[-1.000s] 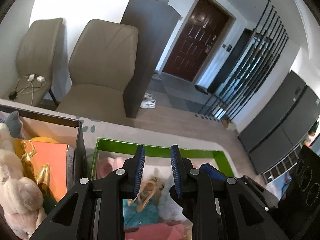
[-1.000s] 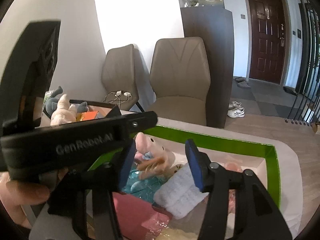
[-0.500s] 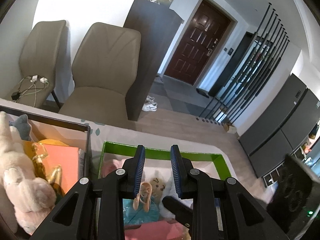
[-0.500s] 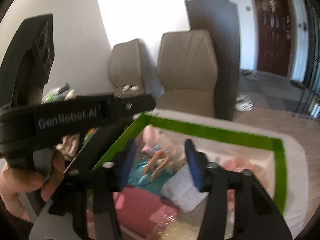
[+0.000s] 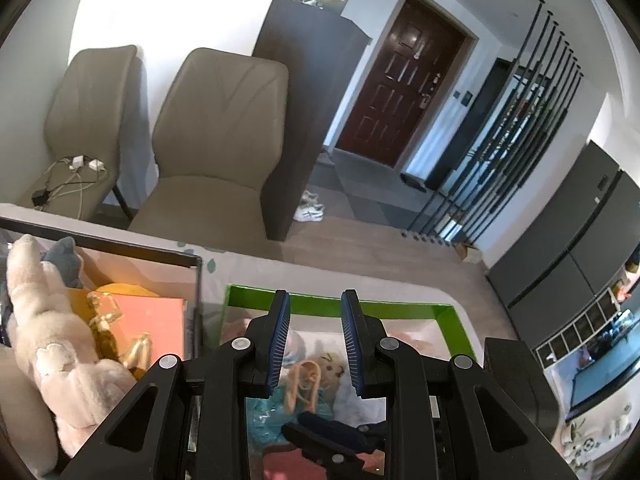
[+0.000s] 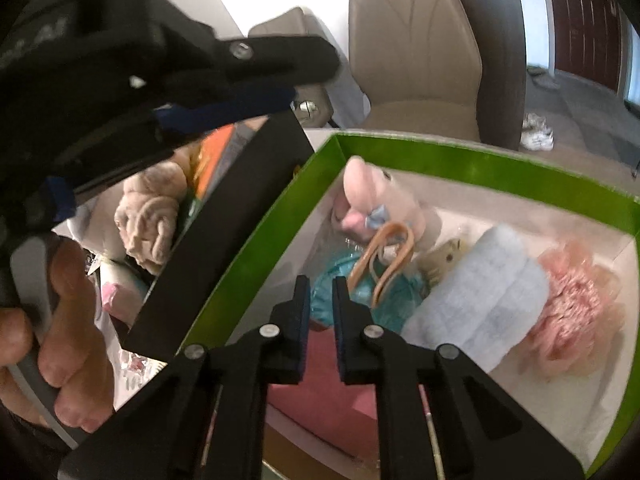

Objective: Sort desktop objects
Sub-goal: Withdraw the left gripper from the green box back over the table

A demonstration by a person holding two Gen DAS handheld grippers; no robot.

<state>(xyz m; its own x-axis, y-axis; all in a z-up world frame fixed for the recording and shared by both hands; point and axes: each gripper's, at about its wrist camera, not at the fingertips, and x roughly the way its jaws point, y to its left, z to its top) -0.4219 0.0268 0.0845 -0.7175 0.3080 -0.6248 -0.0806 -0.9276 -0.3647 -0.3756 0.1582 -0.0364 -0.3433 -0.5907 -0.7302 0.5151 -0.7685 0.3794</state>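
A green box [image 6: 440, 156] holds a pink plush [image 6: 360, 184], a teal crinkly pack [image 6: 332, 296], a tan looped clip [image 6: 384, 256], a light blue folded towel [image 6: 480, 292], a pink fluffy piece [image 6: 572, 300] and a pink book [image 6: 320, 400]. My right gripper [image 6: 320, 284] is shut, tipped down inside the box over the teal pack's near edge, with nothing between its fingers. My left gripper [image 5: 315, 320] hovers over the green box [image 5: 256, 296], jaws slightly apart and empty. Below it, the right gripper [image 5: 298, 424] reaches in beside the clip [image 5: 304, 380].
A black box [image 5: 120, 246] left of the green one holds a beige plush [image 5: 52, 332], an orange book [image 5: 156, 320] and a gold figure [image 5: 108, 320]. Two tan chairs [image 5: 216, 152] and a dark cabinet [image 5: 308, 100] stand beyond the table's far edge. A hand [image 6: 68, 320] holds the left gripper [image 6: 308, 84].
My right gripper has tipped down into the green box and its jaws have closed. Its fingertips have come into the left wrist view. The left gripper has hardly moved.
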